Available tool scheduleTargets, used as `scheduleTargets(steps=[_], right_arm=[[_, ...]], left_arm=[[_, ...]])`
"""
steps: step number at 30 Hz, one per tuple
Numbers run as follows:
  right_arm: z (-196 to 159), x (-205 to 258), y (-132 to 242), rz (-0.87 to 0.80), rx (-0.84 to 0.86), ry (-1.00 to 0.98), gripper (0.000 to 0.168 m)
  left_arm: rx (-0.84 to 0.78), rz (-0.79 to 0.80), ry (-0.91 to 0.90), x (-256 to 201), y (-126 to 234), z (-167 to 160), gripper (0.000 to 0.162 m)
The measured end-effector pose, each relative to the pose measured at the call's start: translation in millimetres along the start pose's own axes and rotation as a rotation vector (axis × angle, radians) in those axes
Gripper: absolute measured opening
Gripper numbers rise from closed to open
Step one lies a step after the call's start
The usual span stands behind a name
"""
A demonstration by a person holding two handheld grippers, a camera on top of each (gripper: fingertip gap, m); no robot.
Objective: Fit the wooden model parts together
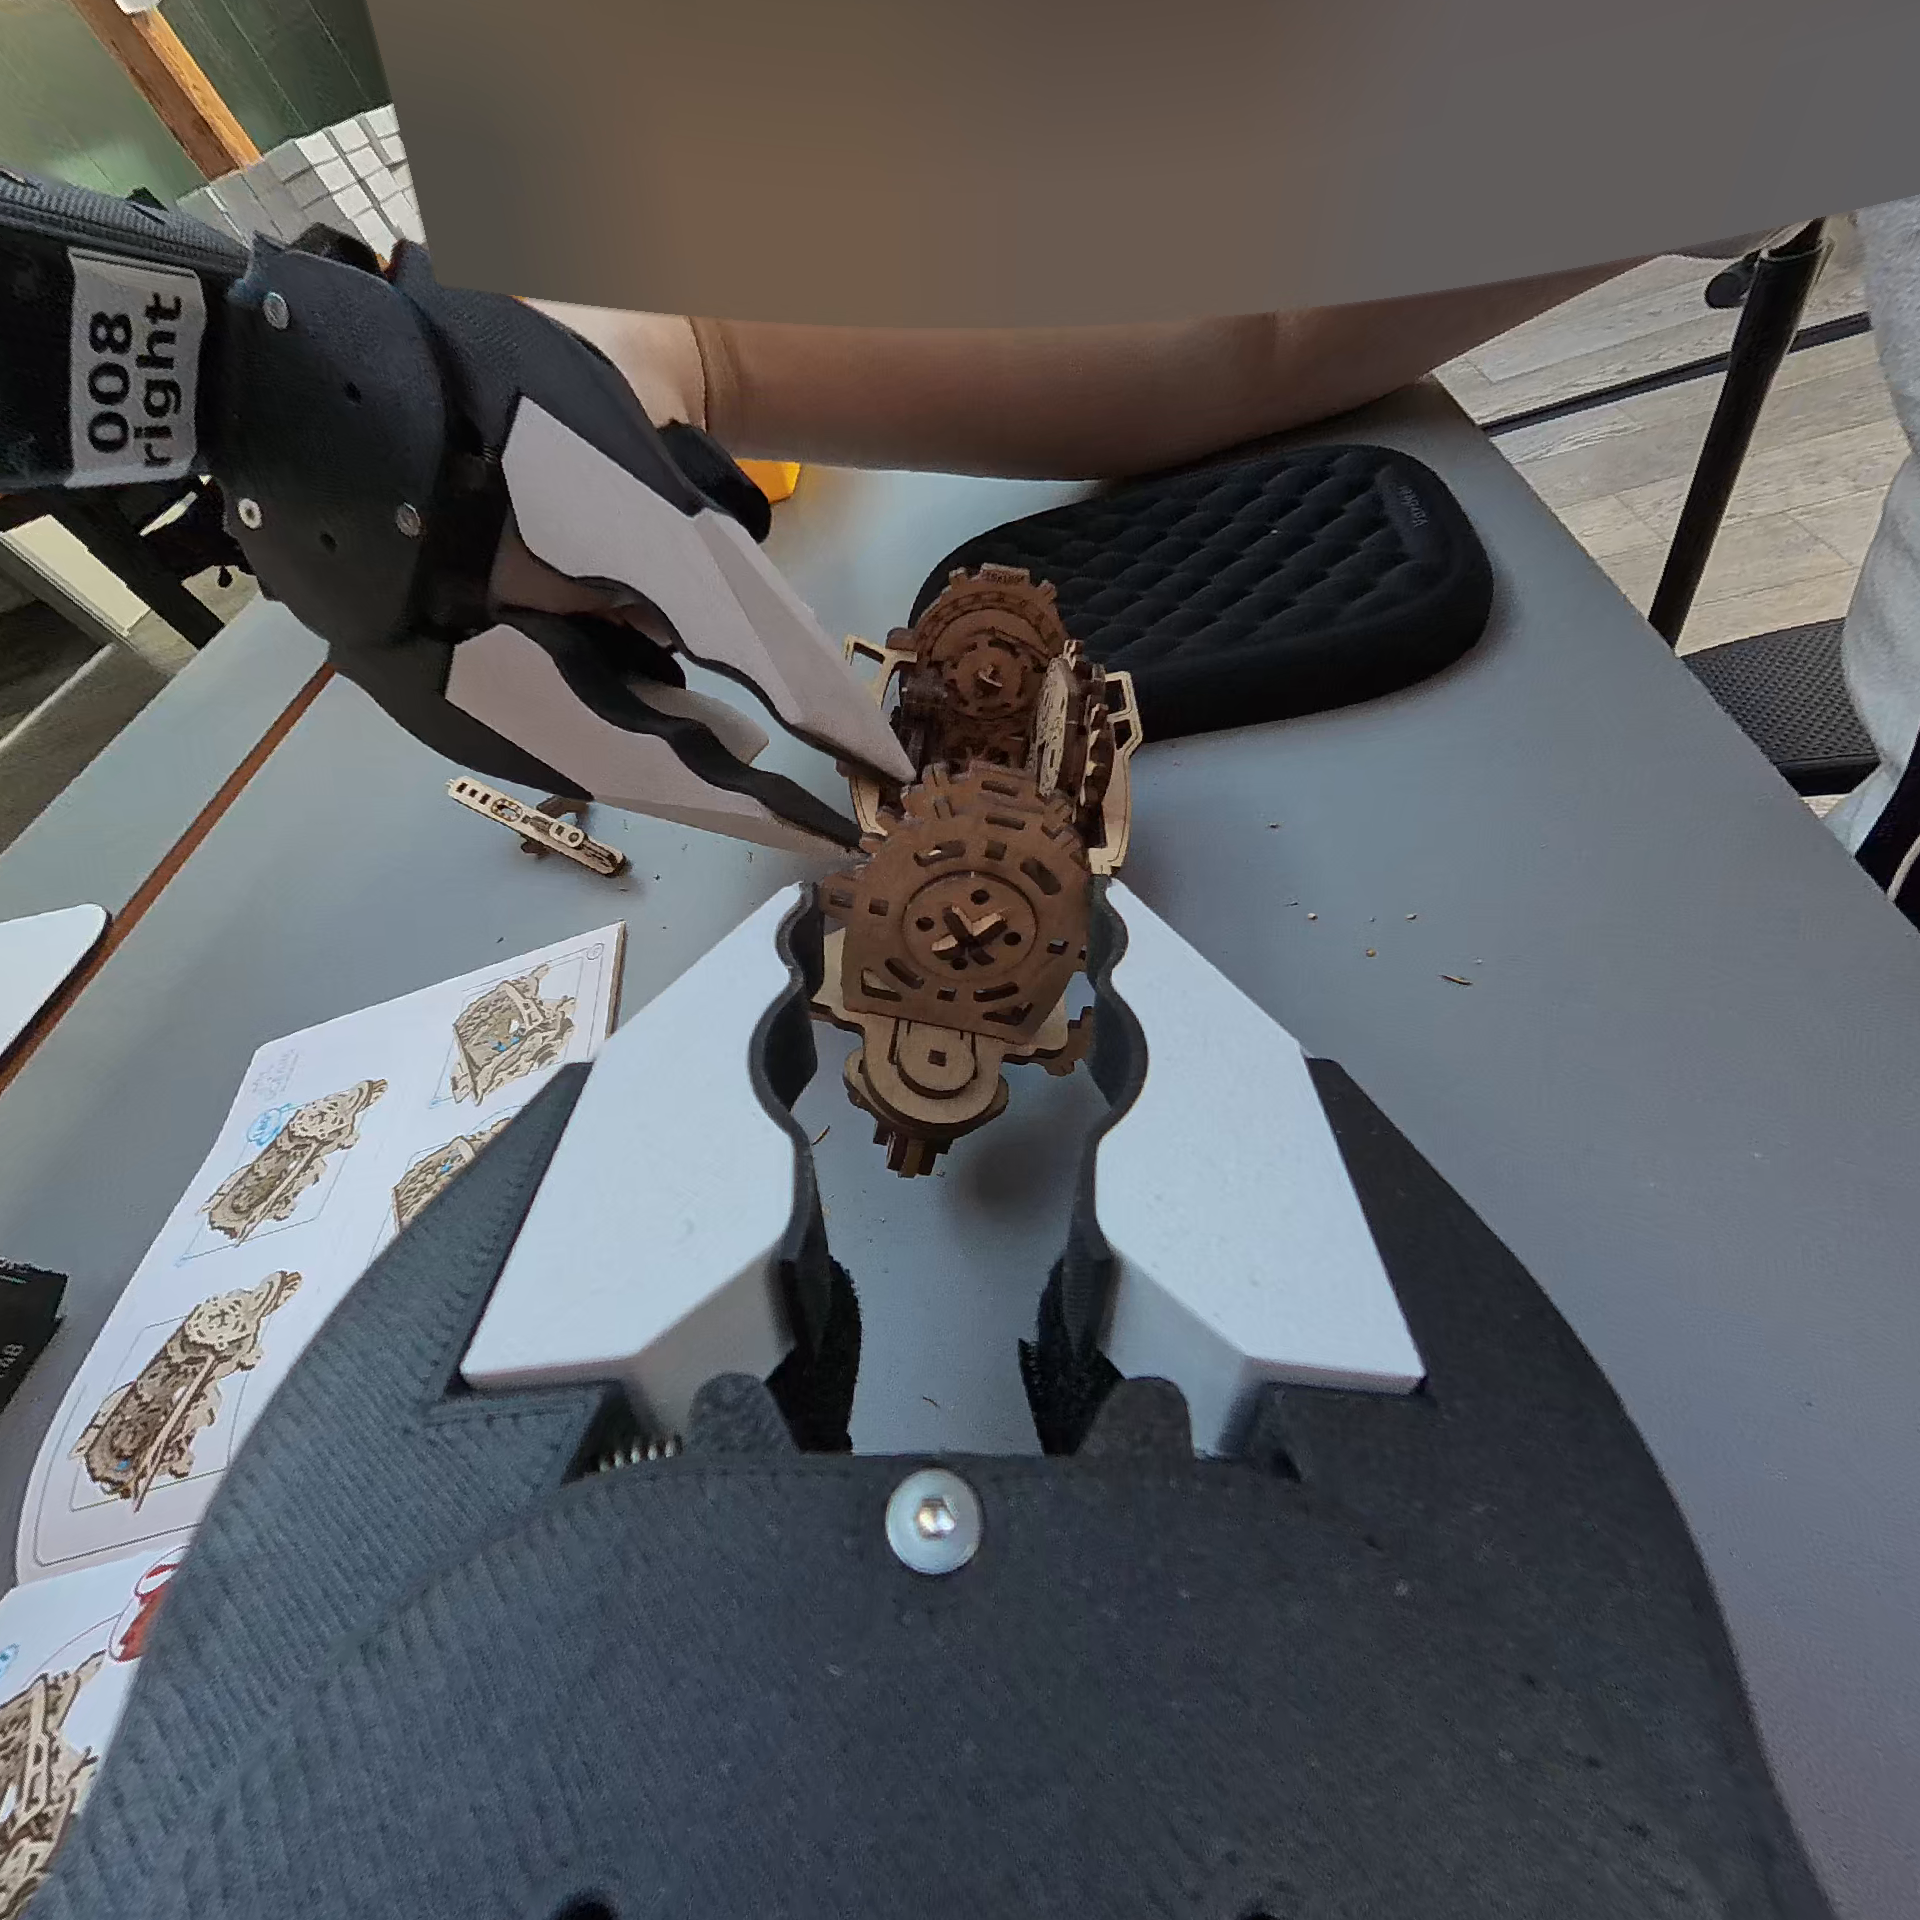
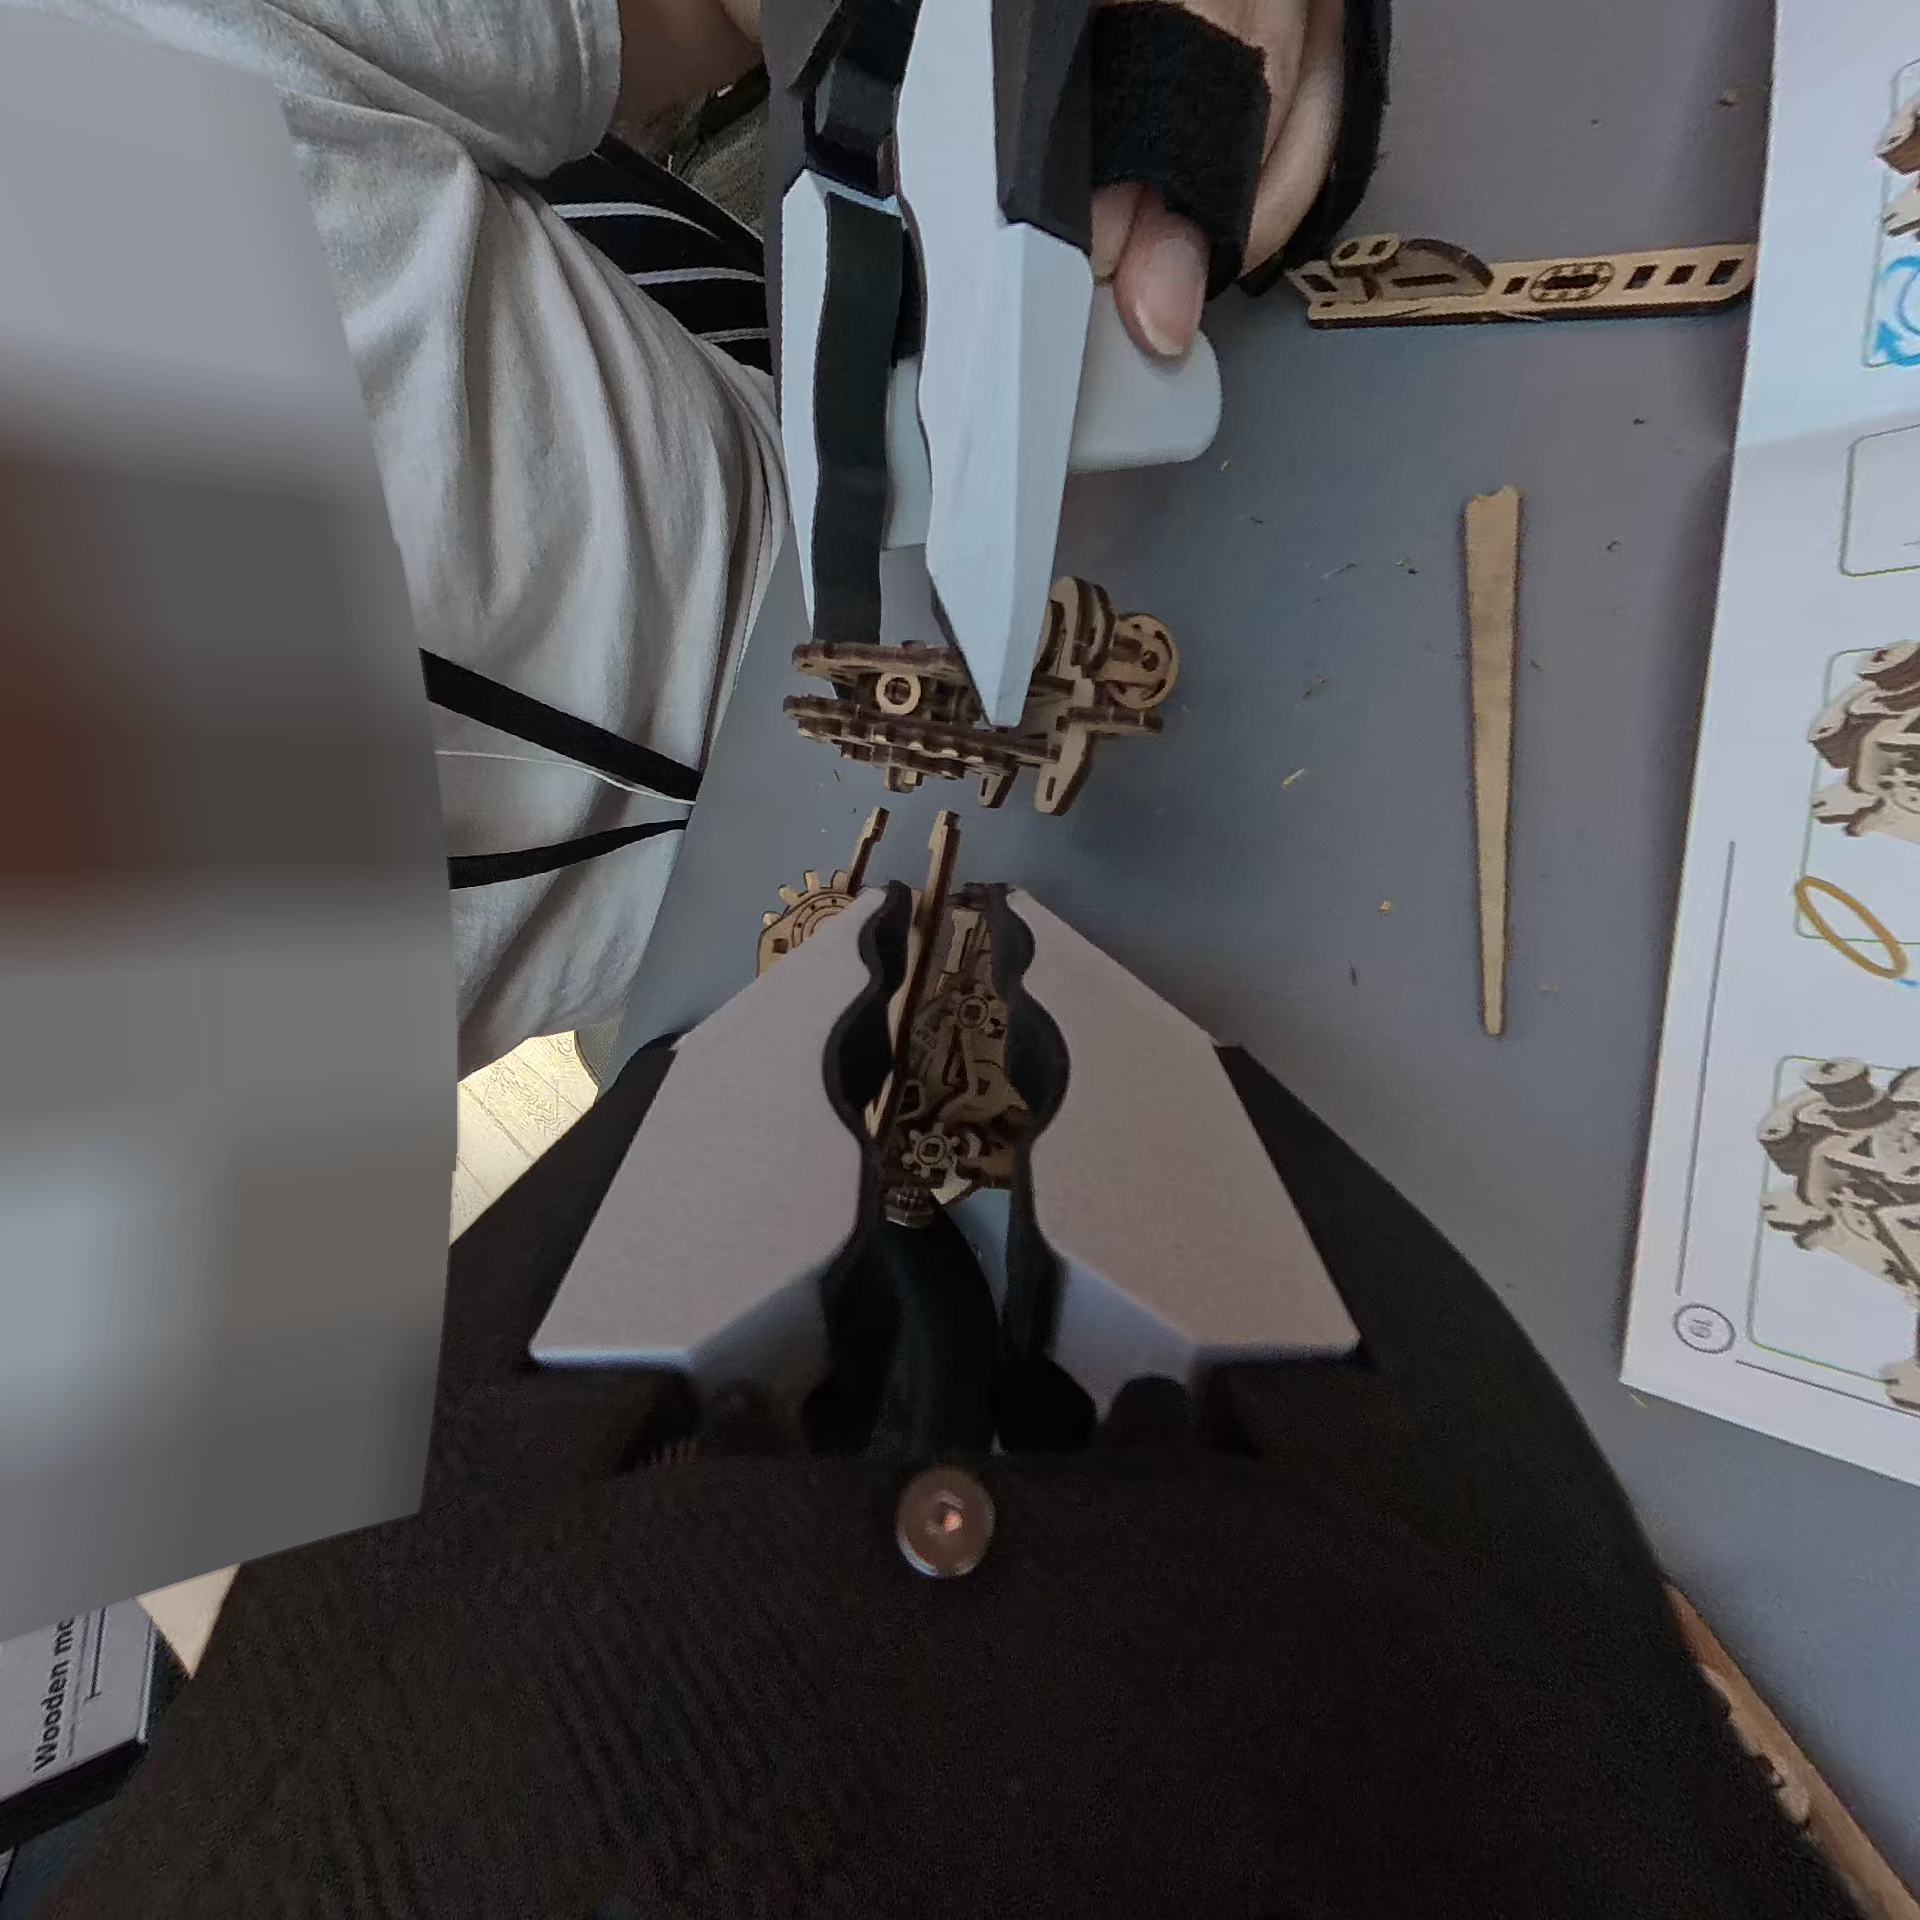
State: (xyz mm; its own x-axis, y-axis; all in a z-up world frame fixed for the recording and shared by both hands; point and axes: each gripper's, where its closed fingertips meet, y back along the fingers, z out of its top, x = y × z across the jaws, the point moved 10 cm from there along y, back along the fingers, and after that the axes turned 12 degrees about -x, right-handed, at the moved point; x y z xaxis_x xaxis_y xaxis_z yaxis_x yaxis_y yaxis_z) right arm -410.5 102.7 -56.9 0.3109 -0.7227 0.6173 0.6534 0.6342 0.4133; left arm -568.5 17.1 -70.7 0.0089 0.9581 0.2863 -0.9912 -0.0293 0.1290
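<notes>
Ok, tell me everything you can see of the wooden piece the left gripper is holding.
The wooden subassembly looks like laser-cut plywood: a dark brown toothed disc with slots and a pale cross-shaped hub, with lighter stacked plates and a small round part below. The left gripper clamps it at its tips, and it seems lifted off the grey table. In the right wrist view a narrow gap separates it from the prongs of the larger model part in the right gripper.

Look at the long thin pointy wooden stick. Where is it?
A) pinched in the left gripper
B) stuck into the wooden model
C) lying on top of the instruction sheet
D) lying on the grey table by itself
D: in the right wrist view the wooden stick lies flat on the grey table, beside the instruction sheet and touched by neither gripper.
</notes>
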Motion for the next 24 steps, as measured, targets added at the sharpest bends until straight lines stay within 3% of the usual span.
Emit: scheduleTargets(steps=[3, 18, 24], right_arm=[[-0.4, 0.0, -3.1, 0.034, 0.004, -0.003, 0.006], [-3.3, -6.1, -2.3, 0.125, -0.067, -0.039, 0.009], [-3.0, -6.2, -1.3, 0.135, -0.079, -0.043, 0.003]], left_arm=[[0.016, -0.009, -0.016, -1.4, -2.1, -0.6, 0.049], [0.044, -0.025, -0.027, -1.2, -7.8, -2.0, 0.049], [0.046, -0.023, -0.029, -2.2, -9.5, -1.5, 0.049]])
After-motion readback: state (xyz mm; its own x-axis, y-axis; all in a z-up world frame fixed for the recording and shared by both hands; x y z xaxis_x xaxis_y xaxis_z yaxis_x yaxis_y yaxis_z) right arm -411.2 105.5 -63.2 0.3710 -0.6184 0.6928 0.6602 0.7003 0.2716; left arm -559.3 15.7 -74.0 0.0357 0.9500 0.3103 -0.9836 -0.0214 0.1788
